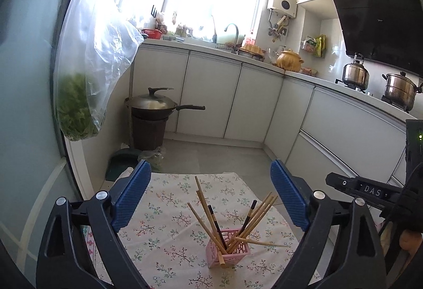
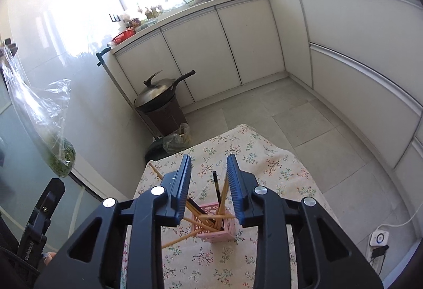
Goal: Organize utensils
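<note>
Low in the centre of both views, a pink basket (image 1: 228,249) stands on the floral tablecloth (image 1: 169,236), with wooden and dark chopsticks (image 1: 211,220) fanning out of it. One chopstick lies tipped across its rim. The left gripper (image 1: 210,199) frames the lower part of its view with blue pads spread wide, nothing between them. The right gripper (image 2: 208,188) hangs above the basket, its jaws parted narrowly and gripping nothing; chopstick tips show in the gap. A lidded wok (image 1: 156,104) sits left of centre.
</note>
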Available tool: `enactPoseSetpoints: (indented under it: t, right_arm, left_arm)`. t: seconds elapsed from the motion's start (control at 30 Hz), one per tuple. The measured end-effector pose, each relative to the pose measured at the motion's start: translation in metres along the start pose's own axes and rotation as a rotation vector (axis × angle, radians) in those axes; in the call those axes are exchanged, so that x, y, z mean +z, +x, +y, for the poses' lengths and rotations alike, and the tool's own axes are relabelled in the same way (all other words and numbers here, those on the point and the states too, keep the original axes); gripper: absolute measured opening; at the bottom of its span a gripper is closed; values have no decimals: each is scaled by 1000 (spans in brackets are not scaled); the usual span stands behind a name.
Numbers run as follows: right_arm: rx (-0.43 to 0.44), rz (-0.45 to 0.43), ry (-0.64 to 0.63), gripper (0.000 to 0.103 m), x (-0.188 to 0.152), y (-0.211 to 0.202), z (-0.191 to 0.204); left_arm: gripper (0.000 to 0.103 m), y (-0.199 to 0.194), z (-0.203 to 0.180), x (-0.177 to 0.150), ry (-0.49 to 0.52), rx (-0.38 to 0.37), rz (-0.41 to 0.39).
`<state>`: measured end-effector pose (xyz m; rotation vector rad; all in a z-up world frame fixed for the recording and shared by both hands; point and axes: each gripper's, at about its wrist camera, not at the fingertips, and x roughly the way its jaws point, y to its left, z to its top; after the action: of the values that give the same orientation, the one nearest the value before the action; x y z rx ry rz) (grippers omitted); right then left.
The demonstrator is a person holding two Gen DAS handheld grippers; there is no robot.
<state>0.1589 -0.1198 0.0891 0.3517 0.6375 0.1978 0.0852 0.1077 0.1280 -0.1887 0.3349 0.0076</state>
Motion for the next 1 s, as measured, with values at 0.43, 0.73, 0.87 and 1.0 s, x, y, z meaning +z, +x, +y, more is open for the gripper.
enactPoseSetpoints:
  t: [0.43,0.73,0.87,1.0]
  right_arm:
    - [33,412,705,76,-82,71,-170]
    - [-278,479,881,76,-113,152,-264]
    - [-374,497,832,76,-104,186,-263]
    - [-466,541,817,77,-110,216,-266]
  left_arm:
    - [96,-14,6,-2,-12,-4,-20]
    - [96,9,16,-11,-22,31,29]
    - [96,25,16,-18,-17,28,76]
    - [96,33,18,-23,-8,31,97]
